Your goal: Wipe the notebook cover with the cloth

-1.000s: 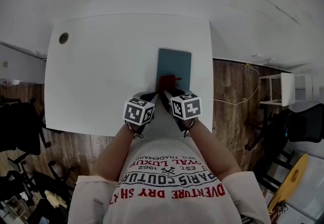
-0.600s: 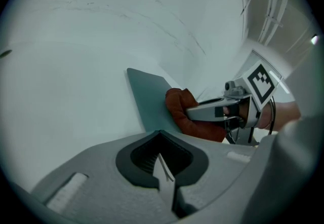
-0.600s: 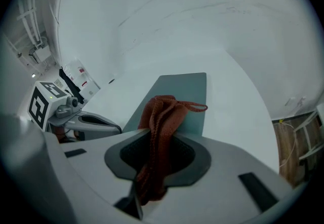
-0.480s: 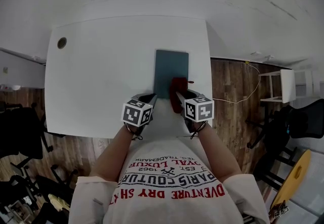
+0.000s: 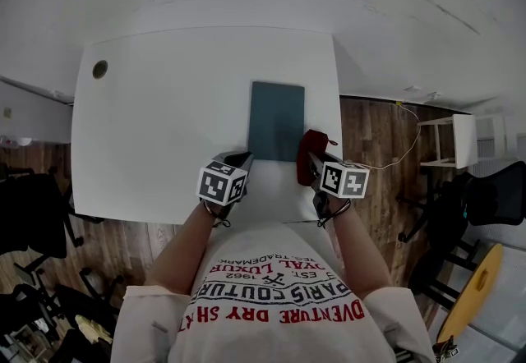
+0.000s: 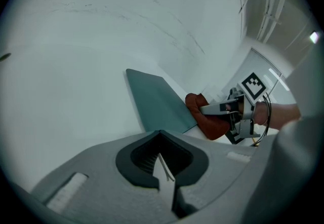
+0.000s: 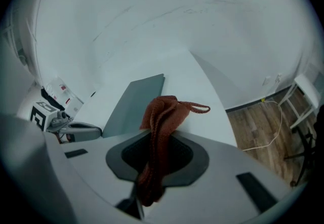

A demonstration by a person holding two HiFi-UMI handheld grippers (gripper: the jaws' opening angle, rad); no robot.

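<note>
A dark teal notebook (image 5: 276,121) lies flat on the white table (image 5: 164,123), near its right edge. My right gripper (image 5: 313,164) is shut on a rust-red cloth (image 5: 311,153), held just off the notebook's near right corner. In the right gripper view the cloth (image 7: 161,121) hangs bunched between the jaws, with the notebook (image 7: 132,104) to its left. My left gripper (image 5: 245,161) sits by the notebook's near left corner, jaws shut with nothing in them. The left gripper view shows the notebook (image 6: 158,101) ahead and the cloth (image 6: 207,119) in the right gripper (image 6: 205,110) beyond it.
A round cable hole (image 5: 99,69) marks the table's far left corner. Wooden floor with a white cable (image 5: 394,148) and a white stand (image 5: 457,142) lies to the right. Office chairs (image 5: 33,213) stand at the left, past the table edge.
My right gripper has carried the cloth rightward off the notebook cover to beyond its near right corner. The left gripper has stayed in place.
</note>
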